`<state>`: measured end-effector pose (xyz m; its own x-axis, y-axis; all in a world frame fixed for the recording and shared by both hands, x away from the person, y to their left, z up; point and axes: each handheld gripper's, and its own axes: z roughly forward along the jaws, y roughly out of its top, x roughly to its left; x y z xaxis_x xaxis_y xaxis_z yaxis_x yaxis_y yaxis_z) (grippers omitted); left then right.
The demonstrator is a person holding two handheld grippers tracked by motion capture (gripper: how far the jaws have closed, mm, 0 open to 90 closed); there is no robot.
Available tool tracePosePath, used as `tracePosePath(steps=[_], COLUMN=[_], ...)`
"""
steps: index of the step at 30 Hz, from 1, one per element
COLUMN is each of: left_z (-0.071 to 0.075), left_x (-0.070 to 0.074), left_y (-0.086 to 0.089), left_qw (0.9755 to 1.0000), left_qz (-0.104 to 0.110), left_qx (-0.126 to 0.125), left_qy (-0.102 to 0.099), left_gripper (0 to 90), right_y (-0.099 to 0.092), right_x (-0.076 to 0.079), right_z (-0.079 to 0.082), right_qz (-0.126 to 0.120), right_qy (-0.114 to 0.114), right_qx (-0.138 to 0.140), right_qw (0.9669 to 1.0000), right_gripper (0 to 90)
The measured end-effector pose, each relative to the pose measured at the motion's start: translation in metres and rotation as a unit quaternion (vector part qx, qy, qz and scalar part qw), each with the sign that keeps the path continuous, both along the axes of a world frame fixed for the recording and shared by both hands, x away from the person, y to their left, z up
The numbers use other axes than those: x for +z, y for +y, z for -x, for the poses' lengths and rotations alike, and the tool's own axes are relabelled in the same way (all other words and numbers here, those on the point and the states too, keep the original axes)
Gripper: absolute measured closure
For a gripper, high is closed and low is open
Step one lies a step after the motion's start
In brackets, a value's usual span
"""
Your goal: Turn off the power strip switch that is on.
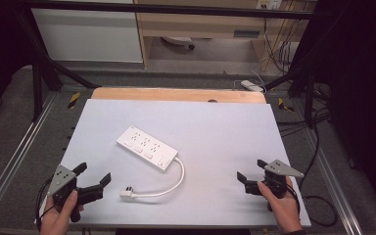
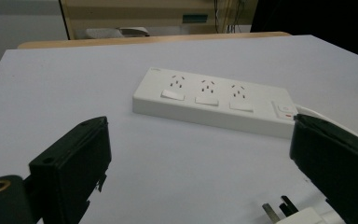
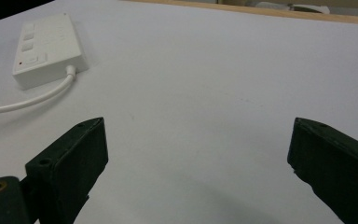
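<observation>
no lettering is showing clearly enough to read. the white plastic three-socket power strip (image 2: 213,101) is carrying a small embossed mark at one corner, too tiny to make out, and its sockets and switches are bearing no legible labels.

Black two-jaw grippers (image 1: 250,170), grey three-cornered plates, perhaps screwed.

Even, soft overhead light; dark surroundings, slight blur.
</observation>
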<state>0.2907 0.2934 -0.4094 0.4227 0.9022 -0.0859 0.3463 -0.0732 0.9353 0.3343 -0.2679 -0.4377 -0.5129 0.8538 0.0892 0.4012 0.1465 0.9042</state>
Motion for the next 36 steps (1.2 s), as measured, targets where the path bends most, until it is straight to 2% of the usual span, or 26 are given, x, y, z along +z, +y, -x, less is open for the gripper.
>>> tracePosePath(steps=[3,10,17,23,29,31,35,36], left_z=[0.000,-0.001,-0.001,-0.001,0.000,0.000,-0.001,-0.001], left_x=[0.000,-0.001,-0.001,-0.002,-0.002,-0.002,-0.003,-0.003], left_y=[-0.001,-0.002,-0.002,-0.003,-0.003,-0.003,-0.004,-0.004], left_qw=[1.0000,1.0000,1.0000,0.9999,1.0000,0.9999,0.9998,0.9998], left_qz=[-0.001,-0.003,-0.005,-0.008,-0.006,-0.015,-0.017,-0.019], left_qx=[-0.001,-0.002,-0.004,-0.005,-0.007,-0.004,-0.006,-0.007], left_qy=[0.001,0.001,0.003,0.005,0.004,0.006,0.006,0.007], left_gripper=[5.2,5.1,5.1,5.1,5.1,5.1,5.1,5.1], right_y=[0.000,0.001,0.004,0.008,0.013,0.015,0.019,0.021], right_x=[0.001,0.007,0.012,0.018,0.024,0.027,0.032,0.033], right_z=[0.000,0.003,0.005,0.010,0.011,0.011,0.010,0.009], right_qz=[0.000,-0.011,-0.017,-0.027,-0.022,-0.023,-0.029,-0.024], right_qy=[-0.001,-0.028,-0.039,-0.039,-0.042,-0.042,-0.039,-0.039], right_qx=[0.001,0.001,0.010,0.014,0.024,0.026,0.031,0.033], right_qw=[1.0000,0.9996,0.9990,0.9988,0.9986,0.9985,0.9984,0.9984], right_gripper=[4.9,4.9,4.4,3.7,3.8,3.7,3.0,2.8])
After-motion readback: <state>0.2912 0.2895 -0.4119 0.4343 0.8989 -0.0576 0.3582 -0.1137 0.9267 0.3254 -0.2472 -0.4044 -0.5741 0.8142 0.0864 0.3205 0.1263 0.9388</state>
